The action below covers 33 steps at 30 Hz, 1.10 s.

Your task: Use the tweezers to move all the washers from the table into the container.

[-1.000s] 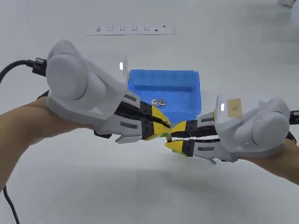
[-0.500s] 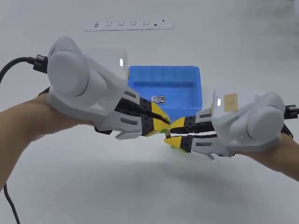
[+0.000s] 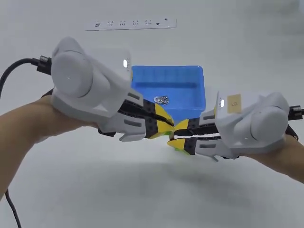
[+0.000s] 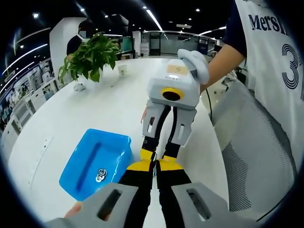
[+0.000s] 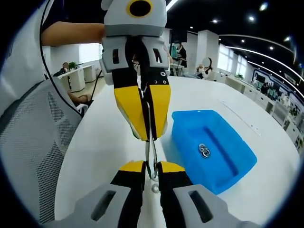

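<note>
**White bench [image 3: 142, 190] in an open-plan office with ceiling strip lights.** A power strip [image 3: 130, 23] lies along the top of the head view. The blue container [image 3: 190, 78] sits at centre frame with a small cluster of washers [image 3: 161, 100] on its floor. Just below it, the left claw [image 3: 167, 124] and right claw [image 3: 175, 137] meet tip to tip.

The right gripper view adds the metal tweezers [image 5: 151, 142], upright at centre frame. The left claw comes down from the top with its yellow jaws closed on the upper part. The right claw's jaws, at the bottom, are pressed close on the lower end. One loose washer [image 5: 155, 188] lies on the bench between them.

The left gripper view adds a potted plant [image 4: 90, 56] at upper left. At the right are a mesh chair back [image 4: 247, 156] and the person's jersey [image 4: 275, 71].
</note>
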Each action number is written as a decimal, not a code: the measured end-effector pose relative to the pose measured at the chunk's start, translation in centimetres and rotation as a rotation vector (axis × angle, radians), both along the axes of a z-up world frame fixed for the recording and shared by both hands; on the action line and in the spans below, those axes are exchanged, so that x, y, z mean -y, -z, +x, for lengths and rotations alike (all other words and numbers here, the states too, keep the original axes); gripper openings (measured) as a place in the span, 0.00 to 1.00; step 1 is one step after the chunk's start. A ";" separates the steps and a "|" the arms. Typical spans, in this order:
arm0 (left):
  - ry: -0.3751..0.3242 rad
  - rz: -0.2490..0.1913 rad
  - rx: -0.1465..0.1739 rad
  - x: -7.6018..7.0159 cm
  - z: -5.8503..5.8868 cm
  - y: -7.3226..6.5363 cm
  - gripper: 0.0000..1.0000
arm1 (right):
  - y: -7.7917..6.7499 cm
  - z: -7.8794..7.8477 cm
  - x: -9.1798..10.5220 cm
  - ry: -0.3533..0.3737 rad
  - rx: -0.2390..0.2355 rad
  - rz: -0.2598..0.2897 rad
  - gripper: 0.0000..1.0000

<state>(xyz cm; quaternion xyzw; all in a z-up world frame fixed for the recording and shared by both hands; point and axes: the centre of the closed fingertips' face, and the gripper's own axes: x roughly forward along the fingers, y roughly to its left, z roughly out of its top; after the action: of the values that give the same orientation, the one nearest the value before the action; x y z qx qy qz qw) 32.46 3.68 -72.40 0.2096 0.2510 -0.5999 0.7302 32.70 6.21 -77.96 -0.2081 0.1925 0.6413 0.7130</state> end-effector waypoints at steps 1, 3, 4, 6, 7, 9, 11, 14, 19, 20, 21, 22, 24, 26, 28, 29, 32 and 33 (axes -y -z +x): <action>0.001 -0.001 -0.002 0.0 0.0 0.0 0.06 | 0.0 0.0 0.0 -0.001 -0.002 0.000 0.12; 0.002 -0.001 -0.005 0.0 0.0 0.0 0.06 | 0.0 0.0 0.0 -0.002 -0.004 -0.004 0.12; 0.003 -0.002 -0.008 0.0 -0.1 0.0 0.06 | 0.0 0.0 0.0 -0.002 -0.008 -0.006 0.12; 0.006 -0.006 -0.012 0.1 -0.1 0.0 0.06 | -0.5 0.0 -0.2 -0.004 -0.015 0.014 0.13; 0.007 -0.006 -0.009 0.1 -0.1 0.0 0.06 | -0.5 0.0 -0.2 -0.005 -0.015 0.013 0.13; 0.006 -0.007 -0.011 0.2 -0.1 0.0 0.06 | -0.5 -0.1 -0.3 -0.018 -0.014 0.008 0.12; 0.005 -0.007 -0.012 0.1 -0.1 0.0 0.06 | -0.4 -0.1 -0.3 -0.019 -0.019 0.007 0.11; 0.003 -0.008 -0.016 0.0 -0.1 0.0 0.06 | -0.4 0.0 -0.4 -0.015 -0.030 0.007 0.11; -0.002 -0.022 -0.033 0.1 -0.2 0.0 0.07 | -0.4 -0.1 -0.3 -0.017 -0.024 -0.001 0.11; 0.001 -0.017 -0.029 0.0 -0.2 0.0 0.07 | -0.4 -0.1 -0.4 -0.015 -0.026 -0.001 0.11; 0.002 -0.015 -0.028 0.0 -0.2 0.0 0.07 | -0.4 -0.1 -0.4 -0.014 -0.027 -0.002 0.11; 0.002 -0.013 -0.028 0.0 -0.2 0.0 0.06 | -0.4 -0.2 -0.4 -0.016 -0.031 -0.006 0.11; 0.004 -0.012 -0.030 0.0 -0.3 -0.1 0.06 | -0.5 -0.3 -0.4 -0.024 -0.025 -0.011 0.11; 0.004 -0.016 -0.030 -0.1 -0.4 -0.3 0.06 | -0.7 -0.4 -0.4 -0.025 -0.022 -0.009 0.11; 0.001 -0.021 -0.027 -0.2 -0.4 -0.7 0.06 | -1.1 -0.4 -0.4 -0.022 -0.019 -0.003 0.11; 0.001 -0.022 -0.025 -0.2 -0.4 -0.9 0.06 | -1.3 -0.4 -0.4 -0.023 -0.017 -0.002 0.11; 0.007 -0.020 -0.014 -0.2 -0.5 -1.5 0.06 | -1.9 -0.5 -0.5 -0.027 -0.003 -0.002 0.11; 0.010 -0.020 -0.010 -0.2 -0.5 -1.7 0.06 | -2.1 -0.5 -0.5 -0.031 0.006 -0.006 0.11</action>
<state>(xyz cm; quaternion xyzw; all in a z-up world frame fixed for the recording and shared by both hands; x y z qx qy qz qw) 31.96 3.90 -70.72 0.2006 0.2477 -0.6068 0.7281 32.25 6.73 -75.88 -0.2149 0.1890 0.6510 0.7031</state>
